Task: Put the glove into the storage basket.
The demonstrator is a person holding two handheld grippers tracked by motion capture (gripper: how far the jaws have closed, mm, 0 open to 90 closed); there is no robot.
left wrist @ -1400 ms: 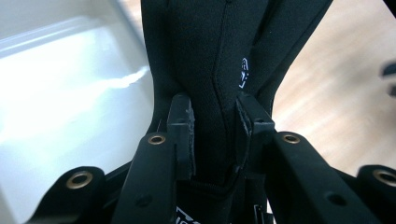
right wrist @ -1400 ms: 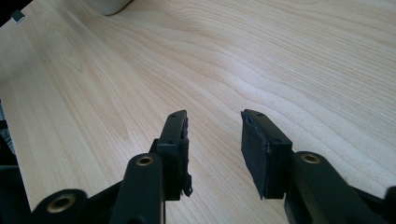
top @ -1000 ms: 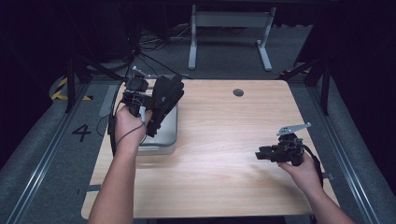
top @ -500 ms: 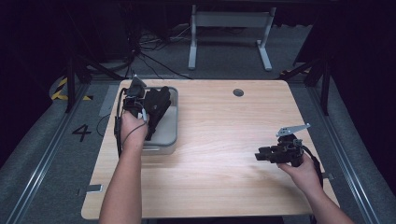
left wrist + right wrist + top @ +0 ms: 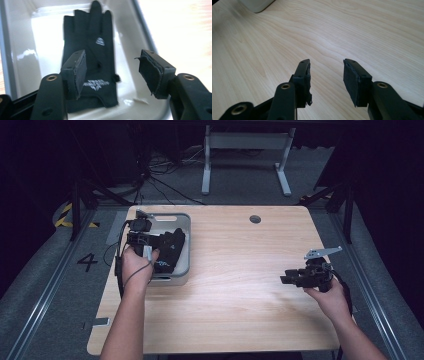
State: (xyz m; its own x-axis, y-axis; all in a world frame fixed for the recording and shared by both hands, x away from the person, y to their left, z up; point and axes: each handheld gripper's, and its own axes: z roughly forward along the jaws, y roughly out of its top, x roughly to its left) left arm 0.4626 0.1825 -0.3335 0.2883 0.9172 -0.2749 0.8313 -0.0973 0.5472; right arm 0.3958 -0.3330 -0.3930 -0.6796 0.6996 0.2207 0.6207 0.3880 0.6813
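A black glove (image 5: 95,50) with white print lies flat on the floor of a pale grey bin (image 5: 22,50), fingers pointing away from me. My left gripper (image 5: 112,67) hovers just above it; its jaws have just been opening and now stand apart, pads off the glove. In the high view the glove (image 5: 172,247) lies in the bin (image 5: 186,220) at the table's left, under the left gripper (image 5: 152,251). My right gripper (image 5: 285,279) is low over the bare wood at the right. The right gripper (image 5: 327,72) has just opened a little wider, with nothing between its jaws.
The wooden table (image 5: 235,270) has a round cable hole (image 5: 255,219) near its far edge. A metal stand (image 5: 245,150) and loose cables are on the floor behind it. A corner of the bin (image 5: 257,5) is far off in the right gripper view.
The left hand came down with the glove into the bin and let it go; the glove now lies flat there. The right hand has stayed in place.
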